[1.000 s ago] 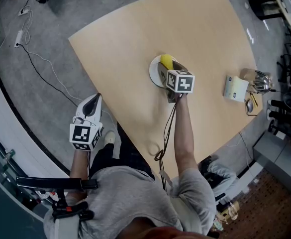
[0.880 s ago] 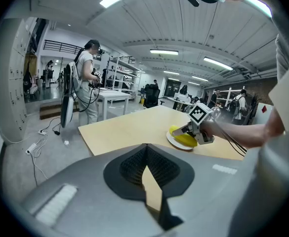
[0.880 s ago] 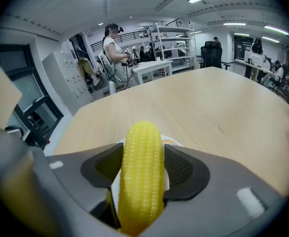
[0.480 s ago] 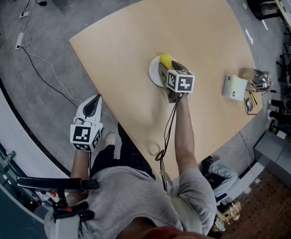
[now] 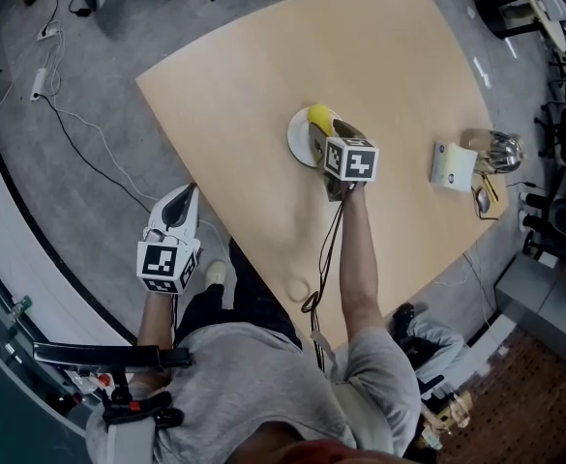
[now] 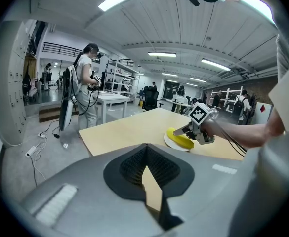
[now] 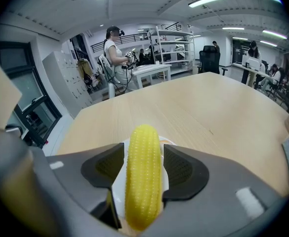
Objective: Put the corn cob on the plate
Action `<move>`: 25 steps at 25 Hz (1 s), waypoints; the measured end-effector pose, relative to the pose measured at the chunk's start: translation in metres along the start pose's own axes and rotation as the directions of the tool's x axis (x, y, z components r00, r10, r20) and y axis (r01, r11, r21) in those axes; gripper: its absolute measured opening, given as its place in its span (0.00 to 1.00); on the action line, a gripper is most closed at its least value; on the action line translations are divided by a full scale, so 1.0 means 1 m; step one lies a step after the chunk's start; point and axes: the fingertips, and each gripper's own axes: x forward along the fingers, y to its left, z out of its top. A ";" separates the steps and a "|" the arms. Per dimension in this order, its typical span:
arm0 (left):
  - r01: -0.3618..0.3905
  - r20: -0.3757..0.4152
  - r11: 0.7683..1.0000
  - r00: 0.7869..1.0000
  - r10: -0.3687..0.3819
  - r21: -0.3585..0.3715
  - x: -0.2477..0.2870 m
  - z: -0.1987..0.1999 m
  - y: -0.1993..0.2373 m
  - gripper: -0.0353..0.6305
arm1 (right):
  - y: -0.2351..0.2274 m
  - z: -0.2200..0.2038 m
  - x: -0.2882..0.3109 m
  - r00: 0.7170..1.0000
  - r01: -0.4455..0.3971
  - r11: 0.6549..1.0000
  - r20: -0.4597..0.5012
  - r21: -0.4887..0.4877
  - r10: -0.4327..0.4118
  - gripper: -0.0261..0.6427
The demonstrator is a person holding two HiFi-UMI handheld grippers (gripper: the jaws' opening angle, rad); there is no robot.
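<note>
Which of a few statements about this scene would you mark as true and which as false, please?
1. The corn cob lies between the right gripper's jaws, above the plate. True.
2. The left gripper hangs over the table. False: it is off the table's edge, over the floor.
3. The left gripper holds a spoon. False: its jaws are together with nothing between them.
4. The plate is white. True.
</note>
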 end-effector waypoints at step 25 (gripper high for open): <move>0.029 0.036 0.999 0.999 -0.030 0.044 -0.026 0.008 -0.021 0.08 | 0.008 -0.008 -0.054 0.997 0.021 0.999 0.078 0.023 -0.023 0.39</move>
